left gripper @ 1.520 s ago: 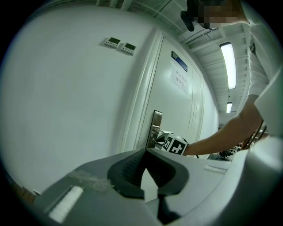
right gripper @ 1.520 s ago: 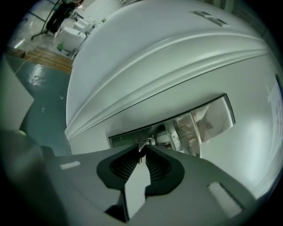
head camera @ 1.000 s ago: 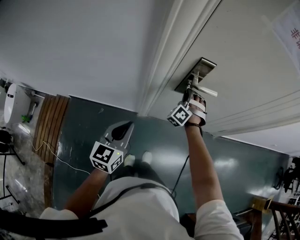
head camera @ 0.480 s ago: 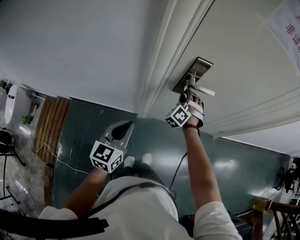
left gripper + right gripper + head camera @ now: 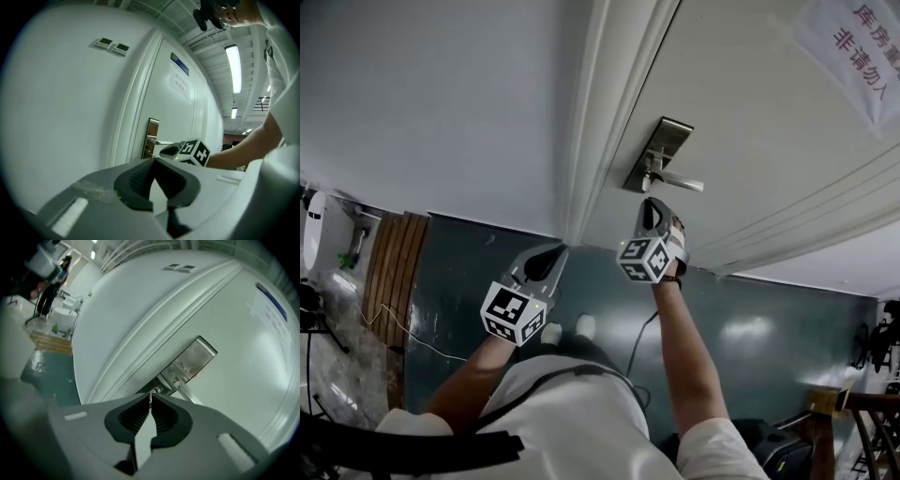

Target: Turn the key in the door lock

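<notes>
Now right gripper (image 5: 652, 202) backed off lock (image 5: 658, 155), fingers closing on thin key (image 5: 150, 398); left gripper (image 5: 555, 250) fingers clenched, empty.

Shiny metal lock plate (image 5: 661, 148), seemingly painted matt door (image 5: 750, 94), glossy floor (image 5: 750, 323)

White door (image 5: 750, 103), metal lock (image 5: 665, 137) w/ lever handle (image 5: 679, 183), green floor (image 5: 469, 272)

Both arms reach forward. The left arm (image 5: 469, 380) is bent and holds the left tool (image 5: 546, 264) lower down, its jaws shut with nothing in them. The right arm (image 5: 682, 352) stretches out farther. The right tool (image 5: 652, 206) is closing its jaws, which are almost together with nothing between them
</notes>
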`<state>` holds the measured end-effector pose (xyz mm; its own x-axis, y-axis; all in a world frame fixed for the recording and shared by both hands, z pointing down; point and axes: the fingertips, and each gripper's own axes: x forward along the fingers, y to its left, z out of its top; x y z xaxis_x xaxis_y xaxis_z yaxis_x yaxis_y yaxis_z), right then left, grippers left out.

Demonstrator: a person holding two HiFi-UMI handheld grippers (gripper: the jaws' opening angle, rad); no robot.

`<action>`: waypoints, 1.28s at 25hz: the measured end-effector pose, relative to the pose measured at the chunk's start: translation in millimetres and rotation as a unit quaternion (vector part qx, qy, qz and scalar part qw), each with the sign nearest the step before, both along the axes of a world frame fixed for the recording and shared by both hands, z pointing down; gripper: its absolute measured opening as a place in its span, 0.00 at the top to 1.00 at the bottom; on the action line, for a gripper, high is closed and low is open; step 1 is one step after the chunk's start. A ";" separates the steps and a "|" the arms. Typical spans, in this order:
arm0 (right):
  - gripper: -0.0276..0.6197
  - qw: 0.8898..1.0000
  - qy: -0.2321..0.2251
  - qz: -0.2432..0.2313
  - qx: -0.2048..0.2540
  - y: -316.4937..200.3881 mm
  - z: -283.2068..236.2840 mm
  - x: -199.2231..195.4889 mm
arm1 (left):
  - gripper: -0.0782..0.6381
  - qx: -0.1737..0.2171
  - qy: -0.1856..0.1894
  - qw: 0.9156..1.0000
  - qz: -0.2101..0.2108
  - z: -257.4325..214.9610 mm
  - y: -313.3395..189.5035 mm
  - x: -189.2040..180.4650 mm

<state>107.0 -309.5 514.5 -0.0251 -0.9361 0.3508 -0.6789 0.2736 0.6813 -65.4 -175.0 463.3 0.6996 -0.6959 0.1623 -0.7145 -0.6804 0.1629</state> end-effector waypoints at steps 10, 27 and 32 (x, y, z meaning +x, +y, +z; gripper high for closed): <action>0.94 0.959 -0.283 -0.021 0.014 60.6 -42.4 6.3 | 0.88 0.020 -0.002 0.999 0.048 -18.2 -6.1 48.4; 0.94 0.904 -0.422 -0.016 0.066 153.9 -101.8 42.1 | 0.88 0.047 0.004 0.997 0.053 -50.3 -14.4 63.8; 0.95 0.892 -0.446 0.001 0.075 166.8 -101.4 54.3 | 0.88 0.053 0.004 0.998 0.036 -54.2 -12.1 54.7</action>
